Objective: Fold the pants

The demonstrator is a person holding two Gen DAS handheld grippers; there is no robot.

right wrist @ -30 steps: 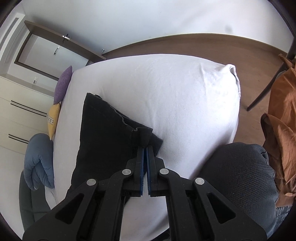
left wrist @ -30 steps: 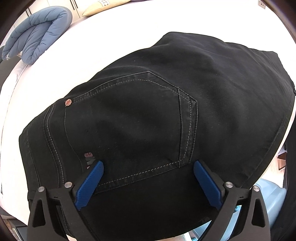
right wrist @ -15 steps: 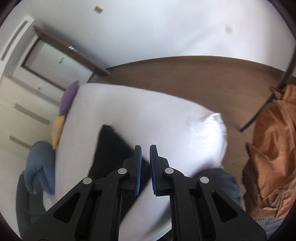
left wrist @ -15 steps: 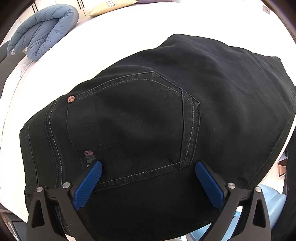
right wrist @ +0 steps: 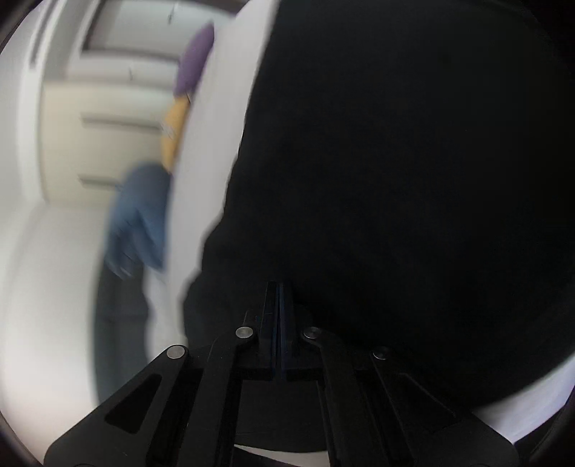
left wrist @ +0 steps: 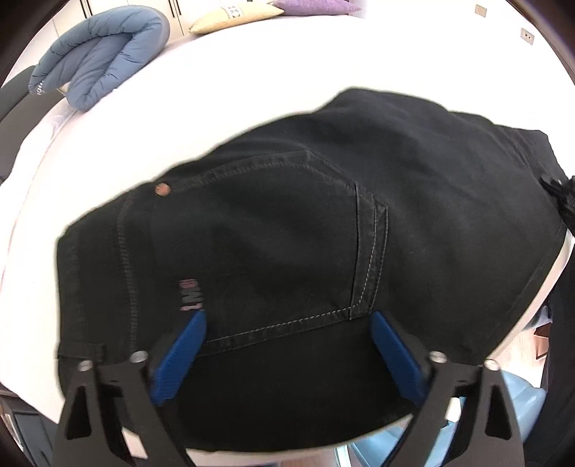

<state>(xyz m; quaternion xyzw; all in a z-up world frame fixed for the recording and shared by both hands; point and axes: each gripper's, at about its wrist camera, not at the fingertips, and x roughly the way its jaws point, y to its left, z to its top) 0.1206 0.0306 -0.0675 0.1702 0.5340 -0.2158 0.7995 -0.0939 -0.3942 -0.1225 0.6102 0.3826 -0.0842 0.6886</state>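
Black folded pants [left wrist: 287,215] lie on a white bed [left wrist: 251,64], back pocket and copper rivet facing up. My left gripper [left wrist: 287,316] hovers over the waist end, its blue pads [left wrist: 183,345] spread wide either side of the pocket's lower seam. Its jaws are closing, with the flat cloth under and between them, and the pads do not press on it. In the blurred right wrist view, my right gripper [right wrist: 279,287] is shut, pads together with nothing seen between them, its tips close against the pants [right wrist: 413,161], which fill most of that view.
A blue padded jacket [left wrist: 104,50] lies at the bed's far left, with a cream pillow [left wrist: 233,16] and a purple pillow [left wrist: 312,5] beyond. White wardrobe doors [right wrist: 100,136] stand behind. A light blue bin [left wrist: 521,406] sits below the bed's near edge.
The right gripper let go of the pants' corner, lifted, shut again and swung down close to the black cloth. The left gripper stayed over the pocket, its pads slightly closer together.
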